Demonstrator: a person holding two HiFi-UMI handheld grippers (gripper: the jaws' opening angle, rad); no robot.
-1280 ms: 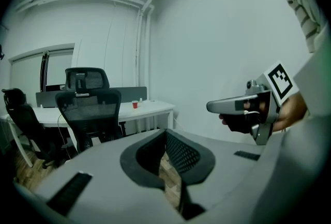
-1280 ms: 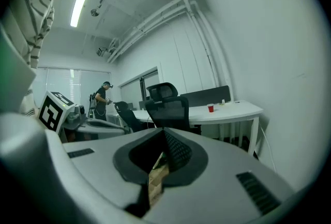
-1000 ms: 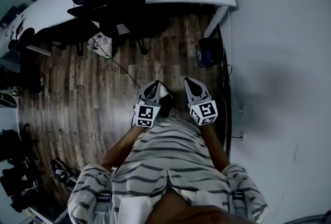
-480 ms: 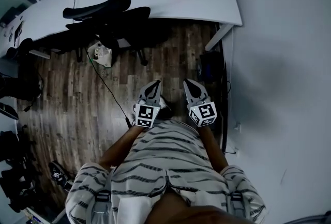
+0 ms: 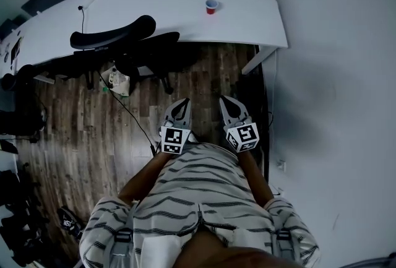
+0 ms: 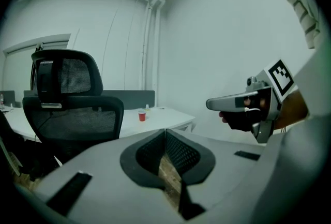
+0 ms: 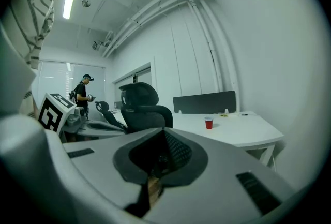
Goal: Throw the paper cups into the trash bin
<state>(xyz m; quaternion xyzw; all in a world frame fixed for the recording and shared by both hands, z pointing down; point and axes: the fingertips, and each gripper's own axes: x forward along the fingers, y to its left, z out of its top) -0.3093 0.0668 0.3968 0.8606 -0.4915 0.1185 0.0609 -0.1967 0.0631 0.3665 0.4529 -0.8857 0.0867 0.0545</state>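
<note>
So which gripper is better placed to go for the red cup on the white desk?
Right, by a little. Both grippers are shut, empty and far from the red cup. The right gripper has open floor toward the desk corner, while the office chair stands ahead of the left gripper.

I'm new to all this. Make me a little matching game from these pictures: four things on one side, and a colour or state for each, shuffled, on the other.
Things:
1. paper cup
2. office chair
3. desk
4. left gripper

Descriptions:
A. white, with the cup standing on it
B. jaws shut, holding nothing
C. red
D. black, with a mesh back

Pairs: 1-C; 2-D; 3-A; 4-B
</note>
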